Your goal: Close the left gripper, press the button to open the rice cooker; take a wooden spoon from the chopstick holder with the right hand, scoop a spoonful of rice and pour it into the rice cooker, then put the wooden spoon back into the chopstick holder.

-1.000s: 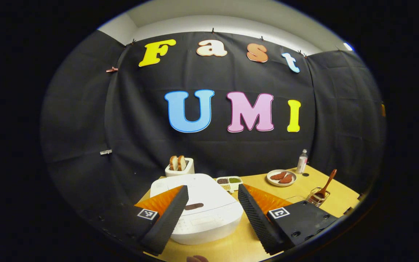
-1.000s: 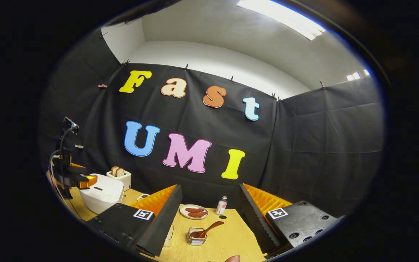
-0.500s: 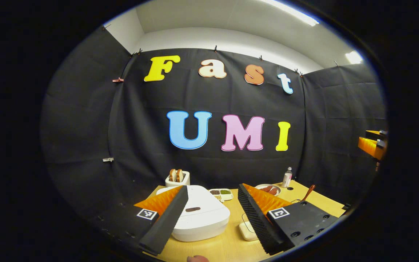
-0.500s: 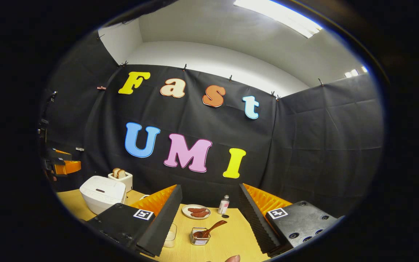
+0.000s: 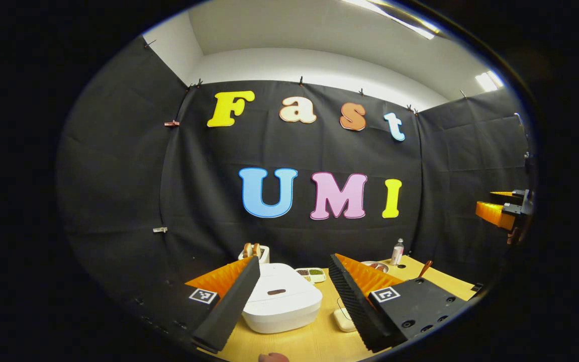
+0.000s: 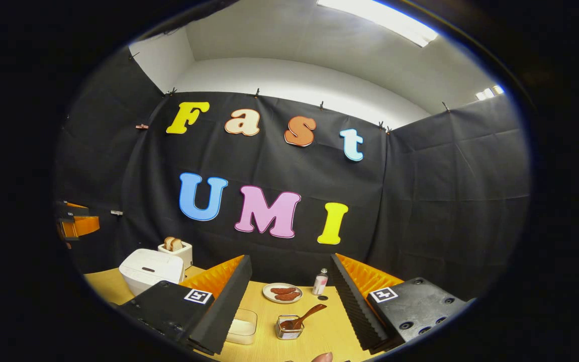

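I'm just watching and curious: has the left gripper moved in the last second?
Yes. The left gripper has pulled back from the rice cooker, which now looks smaller and farther between its open fingers.

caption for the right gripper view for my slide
Open right gripper above the table, wooden spoon resting in its holder, closed rice cooker far left.

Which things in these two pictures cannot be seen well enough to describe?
- Left gripper view: the plate and most of the wooden spoon are hidden by the left gripper's own right finger.
- Left gripper view: the sectioned tray contents are too small to name.
- Right gripper view: the clear box is partly covered by the right gripper's own left finger.
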Demonstrator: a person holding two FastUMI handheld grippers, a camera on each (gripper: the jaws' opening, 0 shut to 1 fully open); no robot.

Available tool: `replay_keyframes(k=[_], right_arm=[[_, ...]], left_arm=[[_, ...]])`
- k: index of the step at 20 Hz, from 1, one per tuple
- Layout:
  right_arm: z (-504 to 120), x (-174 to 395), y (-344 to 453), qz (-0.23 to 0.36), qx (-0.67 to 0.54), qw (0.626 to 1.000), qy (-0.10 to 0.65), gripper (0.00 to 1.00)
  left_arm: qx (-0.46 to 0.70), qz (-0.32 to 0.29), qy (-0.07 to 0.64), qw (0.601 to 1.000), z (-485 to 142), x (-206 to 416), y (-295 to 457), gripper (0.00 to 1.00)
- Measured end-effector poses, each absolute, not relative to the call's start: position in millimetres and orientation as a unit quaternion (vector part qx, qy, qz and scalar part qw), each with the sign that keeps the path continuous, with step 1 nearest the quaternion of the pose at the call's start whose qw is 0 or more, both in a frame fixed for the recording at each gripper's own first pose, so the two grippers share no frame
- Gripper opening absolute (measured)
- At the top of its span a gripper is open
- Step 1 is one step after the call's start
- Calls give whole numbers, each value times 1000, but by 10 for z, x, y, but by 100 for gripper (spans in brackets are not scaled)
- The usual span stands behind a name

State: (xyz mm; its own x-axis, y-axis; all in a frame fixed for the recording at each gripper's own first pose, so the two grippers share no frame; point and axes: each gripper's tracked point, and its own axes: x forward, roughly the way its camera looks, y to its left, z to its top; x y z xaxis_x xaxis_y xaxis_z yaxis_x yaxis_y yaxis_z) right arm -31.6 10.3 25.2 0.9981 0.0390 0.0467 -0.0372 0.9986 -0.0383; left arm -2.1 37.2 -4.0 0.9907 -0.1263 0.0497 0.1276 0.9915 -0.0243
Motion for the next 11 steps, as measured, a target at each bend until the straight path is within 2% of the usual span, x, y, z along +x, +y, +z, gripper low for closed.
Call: replay_keyframes(k=[11], right_arm=[[266, -347, 108, 20, -20, 999, -22, 97]], left_arm=[[-12, -57, -14, 998, -130, -6, 423, 95]])
